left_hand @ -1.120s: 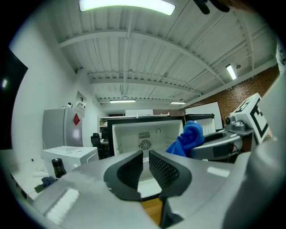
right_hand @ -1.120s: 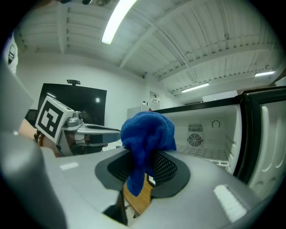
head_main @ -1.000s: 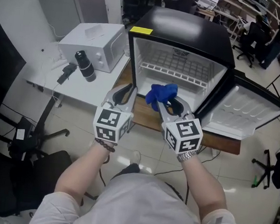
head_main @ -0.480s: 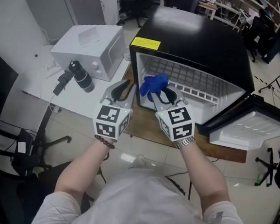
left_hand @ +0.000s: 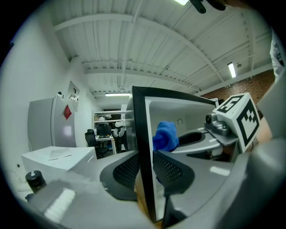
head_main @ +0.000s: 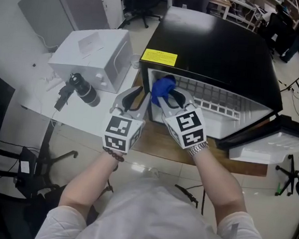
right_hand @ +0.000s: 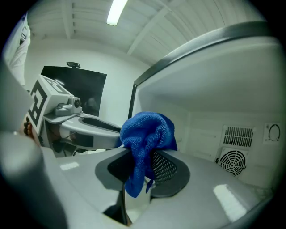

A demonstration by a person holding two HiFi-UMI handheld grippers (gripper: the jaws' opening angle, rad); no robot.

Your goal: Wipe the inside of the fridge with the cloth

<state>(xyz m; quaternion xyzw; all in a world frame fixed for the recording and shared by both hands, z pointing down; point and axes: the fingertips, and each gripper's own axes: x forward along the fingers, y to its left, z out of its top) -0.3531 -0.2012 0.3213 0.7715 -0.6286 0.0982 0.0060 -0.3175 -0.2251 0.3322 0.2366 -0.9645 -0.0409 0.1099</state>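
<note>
Blue bunched microfibre cloth (head_main: 162,85), pinched in the right gripper's (head_main: 168,96) fingers, sits just inside the small black fridge's (head_main: 219,39) left wall, with the white back wall ahead.

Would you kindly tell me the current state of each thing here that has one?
fridge door: swung wide open.
cloth: bunched up, held just inside the fridge.
right gripper: shut on the cloth.
left gripper: open, its jaws have just been opening; it grips nothing, and the fridge's left front edge shows between them.
microwave: door looks shut.
</note>
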